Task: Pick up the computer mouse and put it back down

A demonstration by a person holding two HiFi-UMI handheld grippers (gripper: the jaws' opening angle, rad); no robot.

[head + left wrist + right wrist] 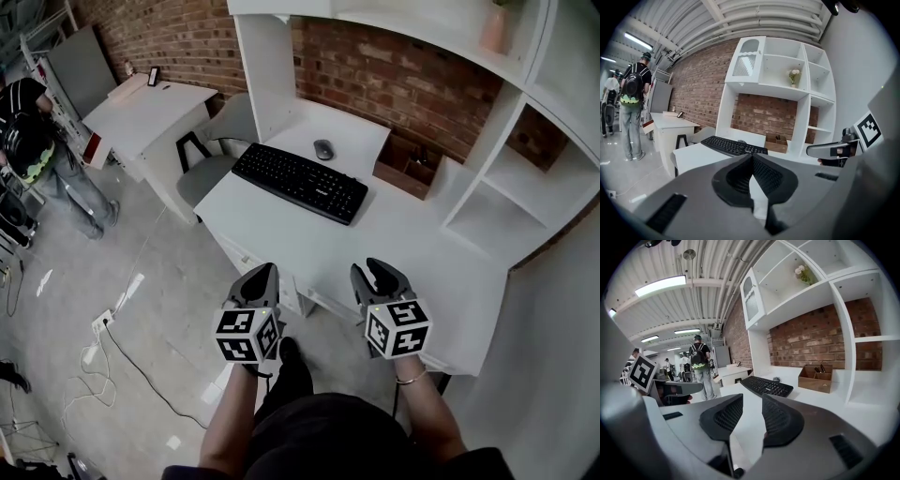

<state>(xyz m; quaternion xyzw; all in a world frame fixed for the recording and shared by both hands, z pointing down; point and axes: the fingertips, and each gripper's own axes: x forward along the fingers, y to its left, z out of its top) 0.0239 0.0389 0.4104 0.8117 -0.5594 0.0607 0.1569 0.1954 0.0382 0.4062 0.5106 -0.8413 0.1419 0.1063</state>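
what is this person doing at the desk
A person stands at the white desk with tongs in each hand, both near its front edge and empty. The left tongs are shut; the right tongs stand slightly apart. The computer mouse lies untouched beyond the keyboard, far from both.

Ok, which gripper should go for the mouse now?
Right, marginally. Both grippers sit at the near edge of the desk, about equally far from the mouse behind the keyboard. The right gripper has its jaws apart and empty; the left gripper is shut.
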